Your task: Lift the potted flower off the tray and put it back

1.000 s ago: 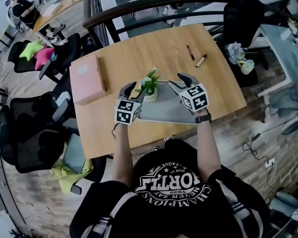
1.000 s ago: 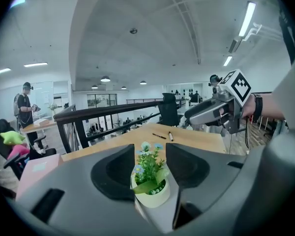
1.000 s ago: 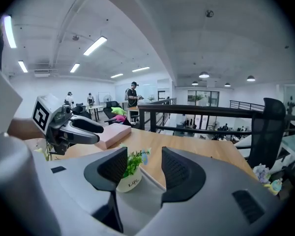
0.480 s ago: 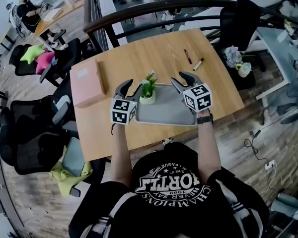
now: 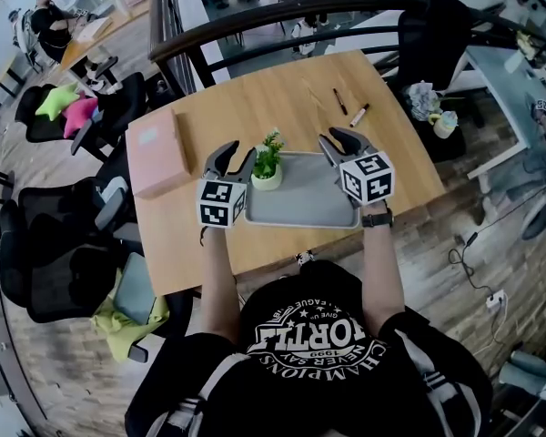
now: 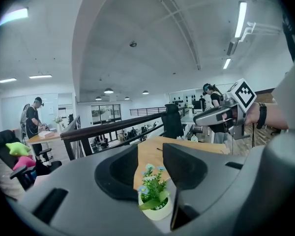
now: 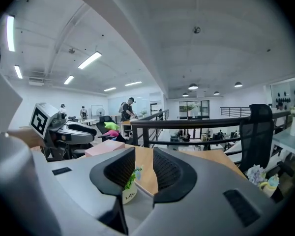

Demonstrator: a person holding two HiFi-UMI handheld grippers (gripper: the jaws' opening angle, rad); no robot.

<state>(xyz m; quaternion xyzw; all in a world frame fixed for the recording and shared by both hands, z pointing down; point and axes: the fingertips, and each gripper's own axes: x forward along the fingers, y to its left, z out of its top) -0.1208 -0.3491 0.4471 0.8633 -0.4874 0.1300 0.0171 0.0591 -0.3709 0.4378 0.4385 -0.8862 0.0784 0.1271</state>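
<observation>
1. Both grippers have risen from the sides of the tray (image 5: 300, 206) since the earlier frames, and their jaws have just been closing. The left gripper (image 5: 235, 157) now has its jaws partly apart with nothing pressed between them. The right gripper (image 5: 338, 140) shows a narrower gap, also empty.
2. Seen along the left jaws, the potted flower (image 6: 155, 200) sits just ahead of the tips and lower than them. It is framed by the gap but not touched. In the head view the nearer left jaw is just beside the leaves.
3. From the right jaws the potted flower is well apart, across the tray; only its edge shows in the gap.
4. The potted flower stands upright at the tray's far left corner.
5. It looks small and light. The pot appears smooth and rounded, so it may slip. The leaves and blooms are soft and would give no hold. The best grip is probably low on the pot's body, under the rim, with the jaws reopened and brought down level with it.
6. Farther out, the tray lies flat on the wooden surface (image 5: 255, 98), with a pink box (image 5: 156, 148) to its left.
</observation>
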